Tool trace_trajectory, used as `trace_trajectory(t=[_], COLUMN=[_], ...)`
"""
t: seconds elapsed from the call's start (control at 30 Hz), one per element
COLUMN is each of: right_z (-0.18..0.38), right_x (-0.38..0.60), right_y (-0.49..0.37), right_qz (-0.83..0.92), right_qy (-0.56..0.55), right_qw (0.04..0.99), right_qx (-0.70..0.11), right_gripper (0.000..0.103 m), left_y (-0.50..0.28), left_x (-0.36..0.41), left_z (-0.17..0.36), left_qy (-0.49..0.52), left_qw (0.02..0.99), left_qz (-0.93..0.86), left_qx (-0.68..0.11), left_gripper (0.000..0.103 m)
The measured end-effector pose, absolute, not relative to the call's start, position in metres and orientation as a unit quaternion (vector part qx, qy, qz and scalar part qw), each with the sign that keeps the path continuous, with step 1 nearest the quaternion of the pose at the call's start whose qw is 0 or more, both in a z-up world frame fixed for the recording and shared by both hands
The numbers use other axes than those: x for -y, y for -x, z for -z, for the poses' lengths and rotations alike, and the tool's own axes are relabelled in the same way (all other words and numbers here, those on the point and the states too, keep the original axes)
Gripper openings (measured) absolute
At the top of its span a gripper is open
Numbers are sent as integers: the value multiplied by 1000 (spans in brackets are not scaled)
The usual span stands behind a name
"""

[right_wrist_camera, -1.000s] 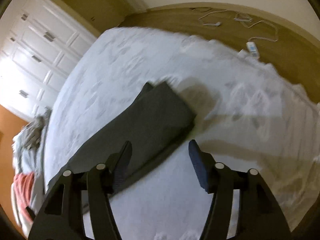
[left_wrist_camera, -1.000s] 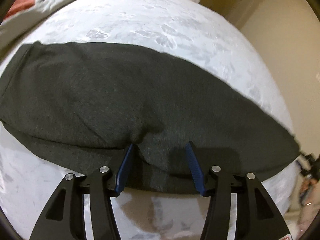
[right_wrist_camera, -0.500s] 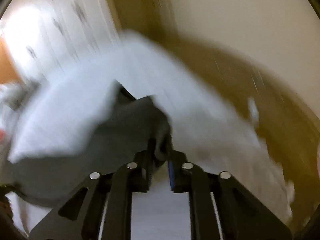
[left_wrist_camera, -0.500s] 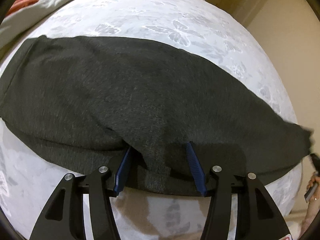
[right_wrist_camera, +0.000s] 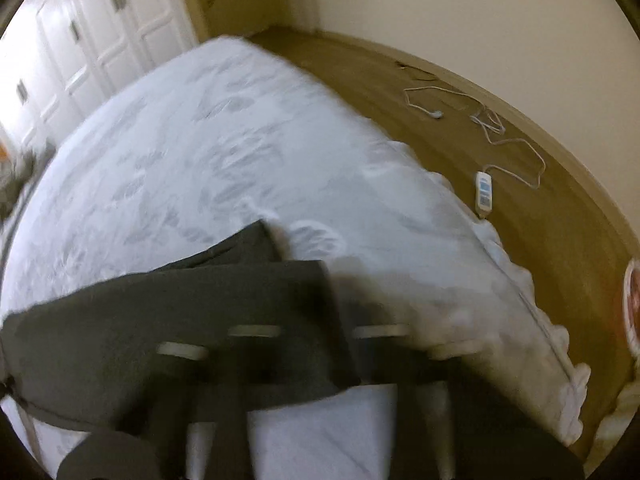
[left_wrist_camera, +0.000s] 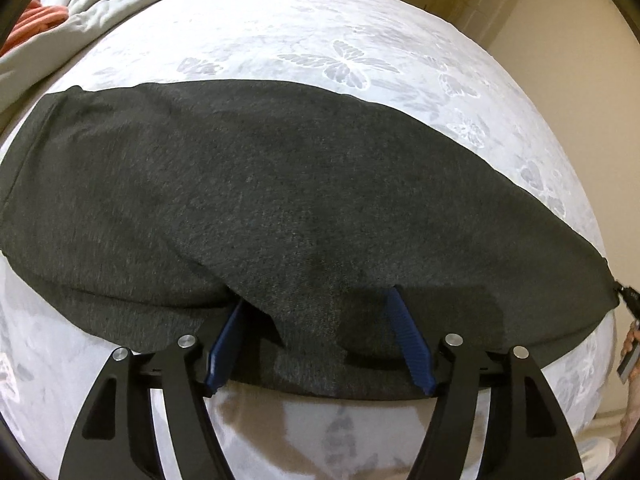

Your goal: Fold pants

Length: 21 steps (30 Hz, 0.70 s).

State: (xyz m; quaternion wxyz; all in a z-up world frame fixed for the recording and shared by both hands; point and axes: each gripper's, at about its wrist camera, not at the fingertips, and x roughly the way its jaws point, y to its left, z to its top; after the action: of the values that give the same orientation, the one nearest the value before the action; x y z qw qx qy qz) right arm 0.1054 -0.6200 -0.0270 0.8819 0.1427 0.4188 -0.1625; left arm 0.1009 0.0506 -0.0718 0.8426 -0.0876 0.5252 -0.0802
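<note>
Dark grey pants (left_wrist_camera: pixel 280 200) lie lengthwise across the white butterfly-print bed (left_wrist_camera: pixel 320 40), folded leg on leg. My left gripper (left_wrist_camera: pixel 316 316) is open, its blue pads on either side of a fold of cloth at the pants' near edge. In the right wrist view the pants' leg end (right_wrist_camera: pixel 200 320) is lifted and drapes over my right gripper (right_wrist_camera: pixel 320 344), which is heavily blurred; its jaws look close together on the cloth. The other gripper's tip shows at the pants' right end (left_wrist_camera: pixel 626 294).
Crumpled grey and orange bedding (left_wrist_camera: pixel 60 12) lies at the bed's far left. White closet doors (right_wrist_camera: pixel 80 40) stand beyond the bed. A white cable and remote (right_wrist_camera: pixel 484 192) lie on the wooden floor right of the bed. The bed's right edge (right_wrist_camera: pixel 532 320) is close.
My right gripper closed on the pants' leg end and lifted it, swinging fast. My left gripper slid slightly further into the pants' near edge, still open.
</note>
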Motion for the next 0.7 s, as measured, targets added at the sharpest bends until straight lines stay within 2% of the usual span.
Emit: trace_trajectory(t=[0.1,0.13,0.17,0.27,0.3,0.37,0.43,0.47,0.6,0.7], right_z=[-58,-65,-60,20,30,34,29,29,46,59], right_x=[588,587,591,628,633,646,657,660,662,650], right_y=[-75,-70,-73,-109,-110,-94,-72,-64,-33,-20], right_qz=[73,74,95,179,201,224,217,217,207,199], right_qy=[-131,-117,-94,-59,-48,-89,-171,-196,-280,-294], right_qw=[953,960,956,868,855,862,873,873,854,848], right_qx=[-262,-245,-260,-459,-476,-446,-402,-390,-386,-393], right_gripper=[1,1,1,1,1,4,15,24,25,25], left_y=[-101,-101,-102,-105,-105,-104,-102,-101,-96,-85], left_x=[-52,-54,-55,-58,-61,-63,-69,-77,-110,-149], left_z=[71,71,70,70,69,68,66,64,44,18], left_qy=[98,102,106,105,105,106,123,145,222,245], left_qw=[840,839,837,836,836,837,836,835,843,872], left_qz=[85,86,87,88,89,92,97,100,98,53], left_qx=[-527,-528,-529,-531,-531,-529,-525,-522,-479,-421], left_gripper=[67,67,67,67,67,67,67,67,67,67])
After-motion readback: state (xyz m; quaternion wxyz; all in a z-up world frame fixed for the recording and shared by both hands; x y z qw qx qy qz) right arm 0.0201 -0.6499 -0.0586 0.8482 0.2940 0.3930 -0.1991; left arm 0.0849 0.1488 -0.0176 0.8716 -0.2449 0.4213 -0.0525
